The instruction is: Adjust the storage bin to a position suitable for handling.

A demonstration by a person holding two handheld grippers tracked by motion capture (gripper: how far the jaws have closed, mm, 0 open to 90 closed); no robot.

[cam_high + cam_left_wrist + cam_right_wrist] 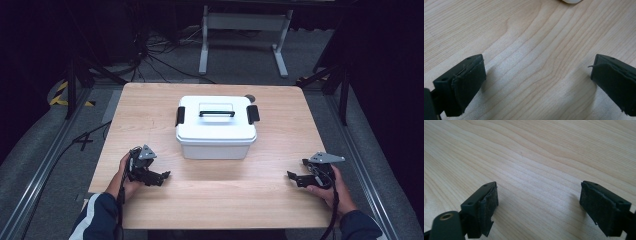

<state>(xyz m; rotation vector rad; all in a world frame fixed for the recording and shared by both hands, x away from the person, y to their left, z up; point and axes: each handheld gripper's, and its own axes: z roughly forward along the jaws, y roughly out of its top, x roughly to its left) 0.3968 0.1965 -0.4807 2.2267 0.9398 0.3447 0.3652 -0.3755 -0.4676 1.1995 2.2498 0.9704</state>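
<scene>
At the bottom left of the high view, the person's left hand (125, 175) is resting on the wooden table (150, 100) and holding the left gripper (161, 177), which is pointing toward the middle of the frame. At the bottom right, the right hand (334, 187) is holding the right gripper (295, 177), which is pointing back toward the left one, so the two are facing each other across a bare stretch of wood and sitting well apart. A dark sleeve with a pale stripe (95, 215) is coming in from the lower left corner.

In the left gripper view, its two black fingers (466, 82) are standing wide apart, with nothing but wood grain lying between them; the white edge of the box (572, 1) is just peeking in at the top of the frame. In the right gripper view, the fingers (484, 207) are likewise standing wide apart over bare table, holding nothing.

Farther up, in the middle of the high view, a white plastic box (216, 127) is sitting upright on the table, between the two grippers and beyond them, touched by neither. Its lid is lying closed, with a black clip (180, 116) at the left end, another (253, 114) at the right end, and a dark handle (217, 113) lying flat across the top.

Beyond the table's far edge, cables (150, 55) are trailing over the grey floor, and a white frame (245, 35) is standing at the top of the picture.
</scene>
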